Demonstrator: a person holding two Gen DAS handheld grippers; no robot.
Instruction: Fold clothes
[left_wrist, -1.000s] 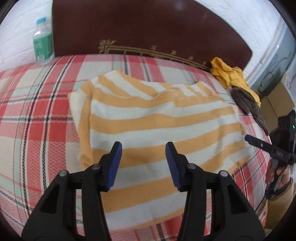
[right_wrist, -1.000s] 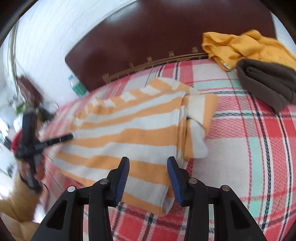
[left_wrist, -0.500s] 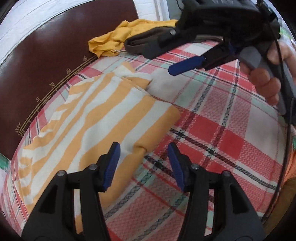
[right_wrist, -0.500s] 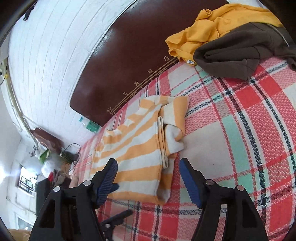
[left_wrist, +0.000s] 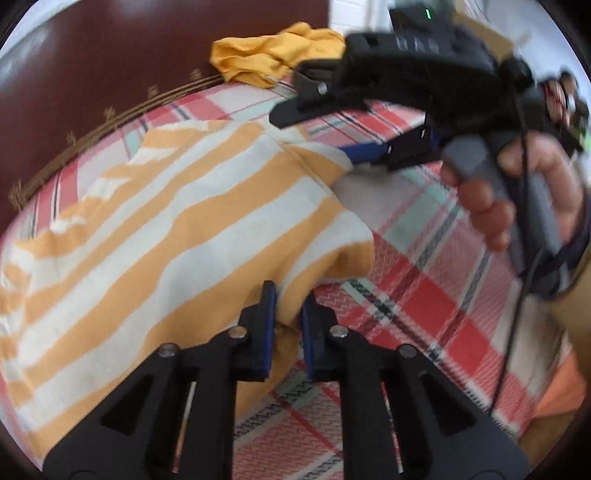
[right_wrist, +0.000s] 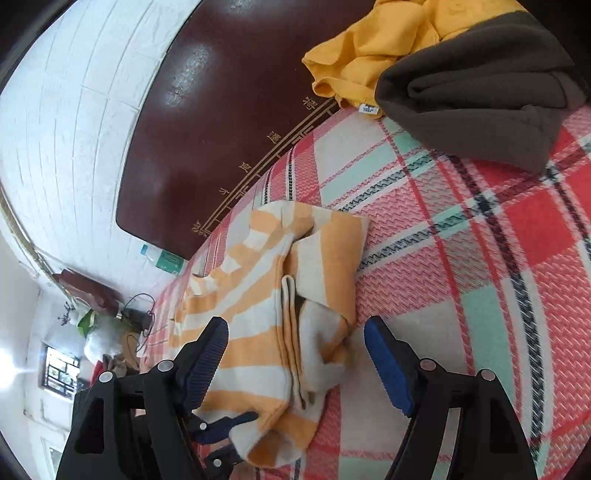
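The left gripper pinches the near corner of the orange-striped shirt; the right gripper hangs spread wide over the shirt's folded edge.

left gripper: black plastic arms, blue ribbed pads, silver screws | right gripper: same black frame, blue pads, silver screws; grey handle, green indicator light on top housing, thin black cable trailing | hand: dark wrist strap
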